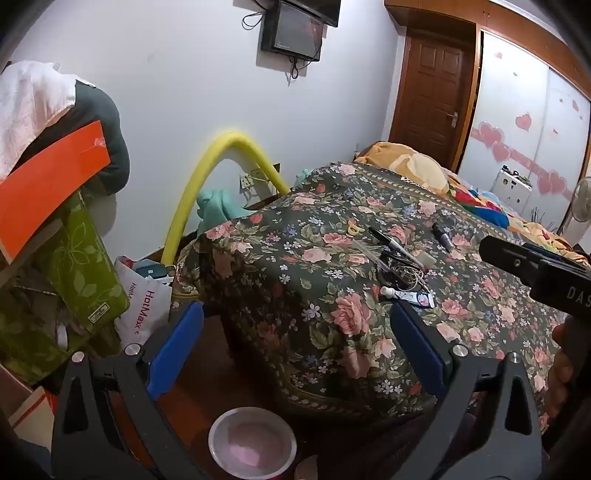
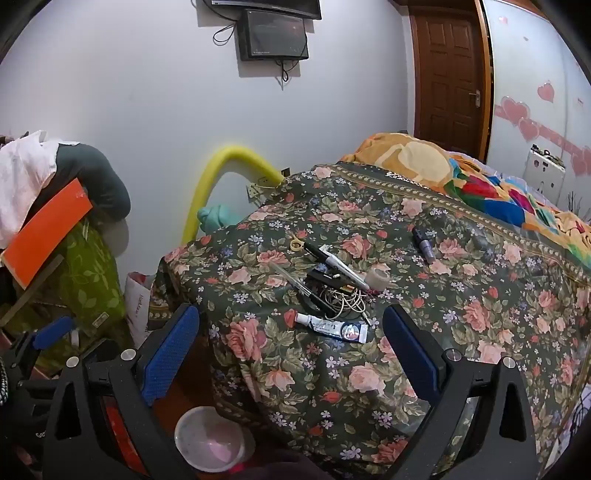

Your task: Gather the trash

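Left gripper: jaws spread wide, nothing between the blue pads, tilted downward over the near left corner of the bed. Right gripper: likewise released and empty, pitched down at the same corner, slightly further right; its black body enters the left wrist view at the right edge.

Surface: a dark floral bedspread covers the bed. The trash lies in a loose cluster on it, ahead of both grippers and untouched: a small white and blue tube nearest, a tangle of thin cable just beyond it, a black and white marker, a clear pen, a roll of tape, a yellow ring, and, apart to the right, a dark cylindrical item.

Room: at left, piled cloth, an orange board and a green leaf-patterned bag; a white plastic bag on the floor beside them. A yellow foam tube arches against the pale wall. A white bowl with a pinkish interior stands on the floor near the grippers. Further right: a wall-mounted screen, a brown door, a wardrobe with heart stickers.

Limits: the bowl's contents are blurred; the dark item on the right cannot be identified.
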